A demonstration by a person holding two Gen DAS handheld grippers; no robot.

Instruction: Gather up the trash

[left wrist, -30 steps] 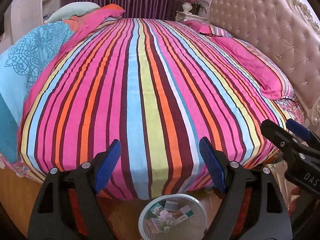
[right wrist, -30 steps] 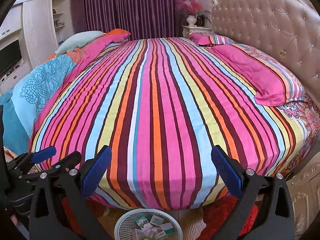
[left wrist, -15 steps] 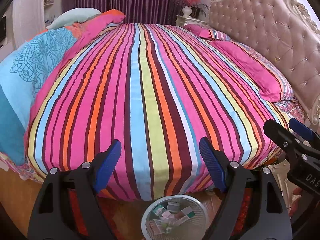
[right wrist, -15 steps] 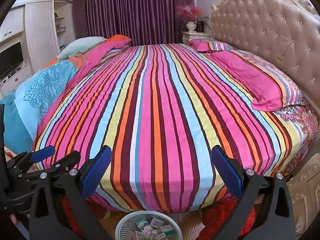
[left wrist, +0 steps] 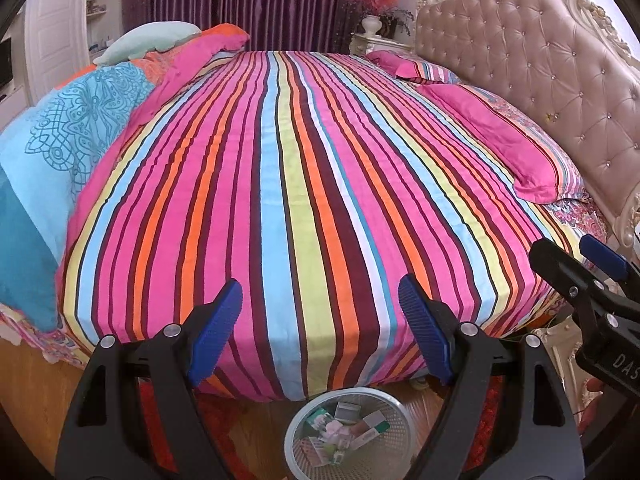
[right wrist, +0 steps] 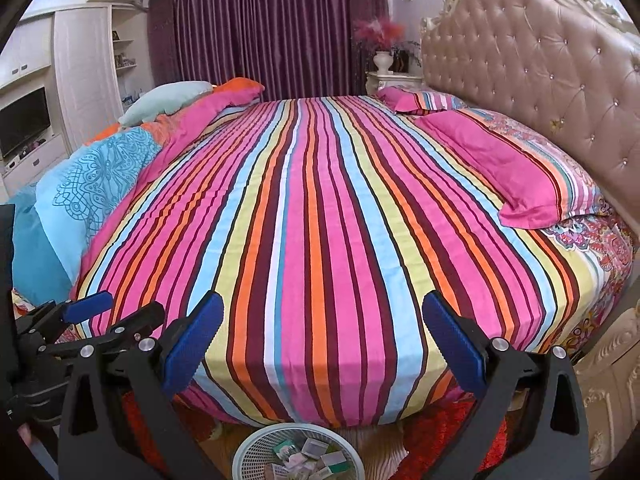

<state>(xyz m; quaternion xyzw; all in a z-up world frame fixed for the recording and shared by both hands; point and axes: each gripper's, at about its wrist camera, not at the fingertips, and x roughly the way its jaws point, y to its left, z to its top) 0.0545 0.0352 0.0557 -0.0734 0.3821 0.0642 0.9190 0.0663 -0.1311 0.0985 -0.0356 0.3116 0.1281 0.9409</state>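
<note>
Left wrist view: the left gripper point(left wrist: 320, 312) has its fingers spread with nothing between them. The basket point(left wrist: 296, 436) stands on the floor at the foot edge of the bed point(left wrist: 304, 184), holding small cartons and wrappers point(left wrist: 344, 428). These look light and crushable; pinch each across its flat faces.

Right wrist view: the right gripper point(right wrist: 324, 332) is likewise spread and empty above the same basket point(right wrist: 256, 452).

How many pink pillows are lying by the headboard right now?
2. The nearer pink pillow lies along the tufted headboard; the farther pink pillow sits near the nightstand end. Bedding heaped on the opposite side may hide others.
</note>
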